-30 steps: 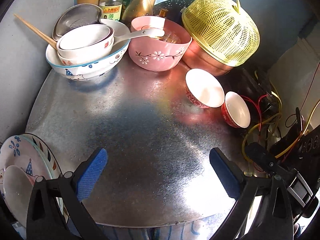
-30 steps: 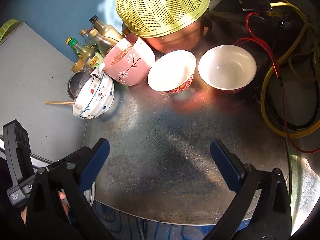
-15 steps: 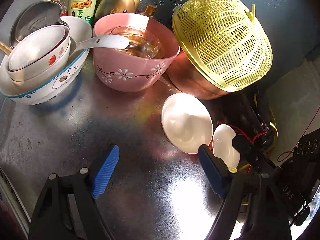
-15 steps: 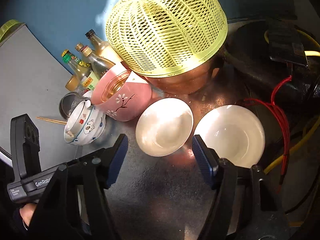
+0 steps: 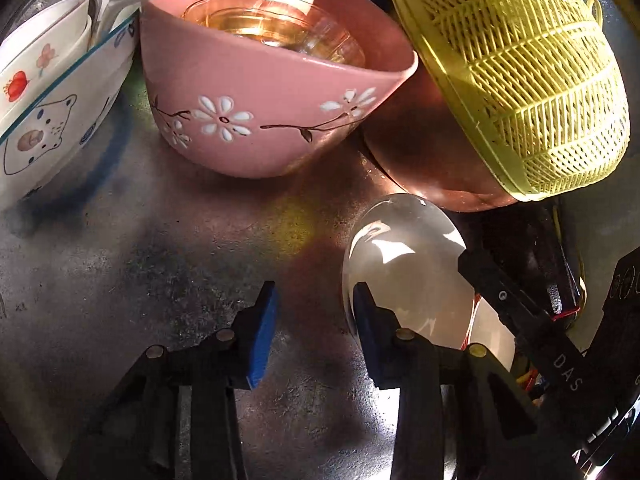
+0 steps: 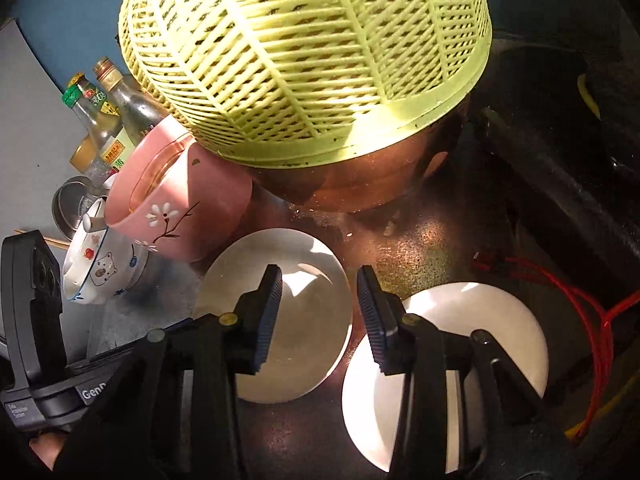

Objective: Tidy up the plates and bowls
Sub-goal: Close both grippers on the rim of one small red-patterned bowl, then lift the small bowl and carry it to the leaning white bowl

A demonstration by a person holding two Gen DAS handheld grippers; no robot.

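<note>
Left wrist view: the left gripper [image 5: 314, 334] hangs low over the metal tabletop [image 5: 120, 264], its jaws closing. The left finger is over bare metal; the right finger sits at the near rim of a small white bowl [image 5: 404, 268], and I cannot tell whether it touches. Nothing is pinched between the pads. The landmark is the pink bowl [image 5: 256, 92], straight beyond the gripper, with a glass dish [image 5: 272, 28] inside. Between gripper and pink bowl the tabletop is open. Left of it leans a bear bowl [image 5: 60, 128]; right of it a yellow basket [image 5: 516, 80] caps a copper bowl [image 5: 420, 160].

Right wrist view: the right gripper [image 6: 318, 320] is closing, straddling the right rim of that white bowl [image 6: 304, 312], pads apparently not yet pressing. A second white bowl [image 6: 480, 320] lies just right, edges nearly touching. The pink bowl [image 6: 176, 200] is up left.
</note>
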